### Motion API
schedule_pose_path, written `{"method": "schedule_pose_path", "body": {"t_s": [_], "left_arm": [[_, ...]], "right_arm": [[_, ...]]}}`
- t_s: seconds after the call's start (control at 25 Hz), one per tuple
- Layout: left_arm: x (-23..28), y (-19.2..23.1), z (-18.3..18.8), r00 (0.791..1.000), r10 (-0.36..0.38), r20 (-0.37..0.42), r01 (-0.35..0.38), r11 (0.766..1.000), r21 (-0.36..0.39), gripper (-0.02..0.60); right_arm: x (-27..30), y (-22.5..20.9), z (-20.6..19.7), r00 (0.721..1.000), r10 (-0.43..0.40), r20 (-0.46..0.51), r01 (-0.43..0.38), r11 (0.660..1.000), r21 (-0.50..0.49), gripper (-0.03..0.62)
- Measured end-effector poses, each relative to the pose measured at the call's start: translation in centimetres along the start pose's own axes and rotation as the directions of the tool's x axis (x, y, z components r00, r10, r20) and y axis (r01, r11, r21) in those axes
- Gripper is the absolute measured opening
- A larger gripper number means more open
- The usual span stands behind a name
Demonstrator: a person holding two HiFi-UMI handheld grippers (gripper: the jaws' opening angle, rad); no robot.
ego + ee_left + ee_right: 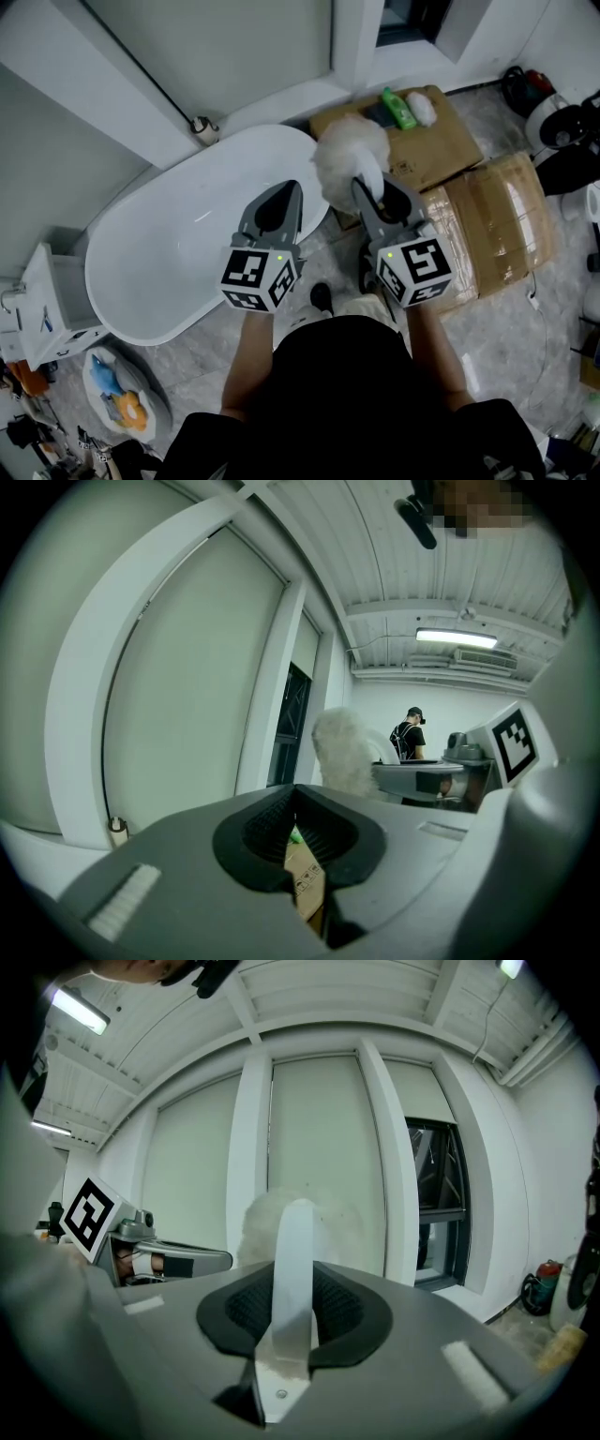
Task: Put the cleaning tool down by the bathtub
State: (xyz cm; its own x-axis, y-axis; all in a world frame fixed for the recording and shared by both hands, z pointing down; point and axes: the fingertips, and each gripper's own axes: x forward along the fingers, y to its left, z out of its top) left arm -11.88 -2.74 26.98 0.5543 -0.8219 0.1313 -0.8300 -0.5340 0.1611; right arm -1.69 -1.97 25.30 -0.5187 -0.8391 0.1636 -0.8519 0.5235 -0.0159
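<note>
gripping the cleaning tool (349,155) by its handle in the right gripper (377,192), left gripper (278,208) closed and empty over the bathtub (169,253); best lowered slowly onto the floor (192,361) beside the bathtub before unclamping.

No words or nos. legible anywhere. Only black-white square code patterns on left cube (258,277) & right cube (419,269), lower centre of head view. Cardboard box (306,885), btm centre of left gripper view: tiny printed handling symbols, prob.; too small to read.
</note>
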Motion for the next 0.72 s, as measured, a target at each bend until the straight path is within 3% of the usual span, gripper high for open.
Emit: {"method": "schedule_pose_path", "body": {"t_s": [0.72], "left_arm": [[11.9,-1.0,-0.3,0.995,0.081,-0.059,-0.082,0.997,-0.015,-0.003]], "right_arm": [[6.0,-12.2,-1.2,0.995,0.082,-0.057,-0.079,0.996,0.039,0.094]]}}
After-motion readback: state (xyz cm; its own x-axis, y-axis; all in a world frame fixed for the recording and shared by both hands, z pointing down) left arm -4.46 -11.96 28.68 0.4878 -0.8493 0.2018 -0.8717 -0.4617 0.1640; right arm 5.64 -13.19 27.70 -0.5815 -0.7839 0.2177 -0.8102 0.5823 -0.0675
